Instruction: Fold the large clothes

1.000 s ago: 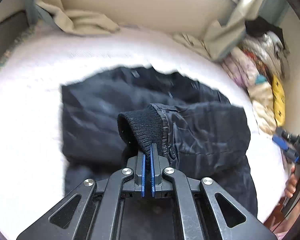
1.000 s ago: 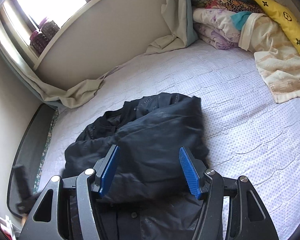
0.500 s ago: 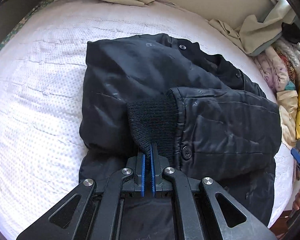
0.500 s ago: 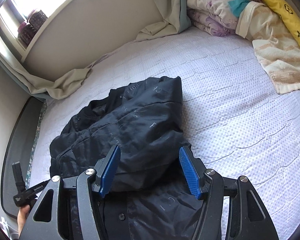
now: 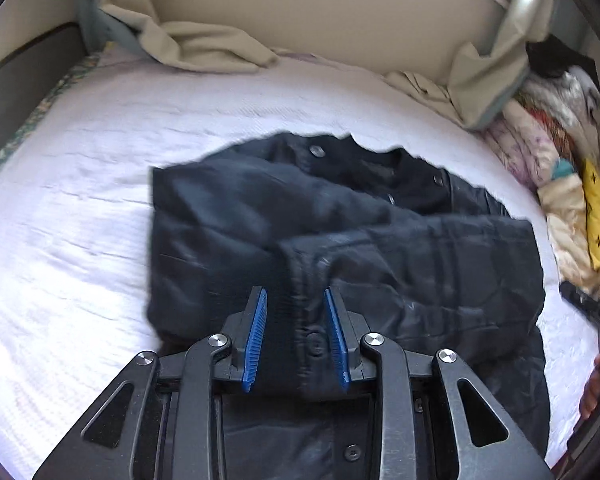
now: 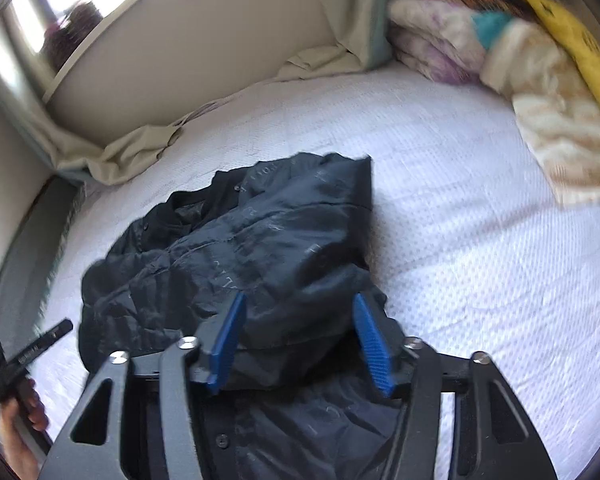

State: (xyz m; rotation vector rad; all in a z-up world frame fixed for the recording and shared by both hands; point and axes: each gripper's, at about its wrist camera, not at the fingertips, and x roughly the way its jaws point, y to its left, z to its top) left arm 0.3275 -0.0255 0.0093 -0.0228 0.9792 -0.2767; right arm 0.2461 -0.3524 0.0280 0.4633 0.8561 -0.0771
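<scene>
A black padded jacket (image 5: pixel 400 240) lies on the white bed (image 5: pixel 80 220) with its sleeves folded across the body. My left gripper (image 5: pixel 294 294) hovers low over it with its jaws opening. The ribbed sleeve cuff (image 5: pixel 288 276) lies loose between the blue pads (image 5: pixel 256 332), resting on the jacket. In the right wrist view the jacket (image 6: pixel 260 240) bulges at its near right edge. My right gripper (image 6: pixel 299 300) straddles that bulging fold with its jaws closing, and the pads (image 6: pixel 370 344) are not clearly pressing on it.
Beige curtains (image 5: pixel 204 48) pool along the far wall. Folded blankets (image 6: pixel 440 48), a striped towel (image 6: pixel 560 140) and a yellow cushion (image 6: pixel 572 40) are stacked at the bed's right end. A hand (image 6: pixel 20 420) holds the left gripper at the lower left. A dark bed frame (image 5: pixel 20 80) runs along the left.
The left jaws have parted and let go of the cuff, which now lies on the jacket. The right jaws have narrowed around the jacket's fold. Both grippers have sunk a little.
</scene>
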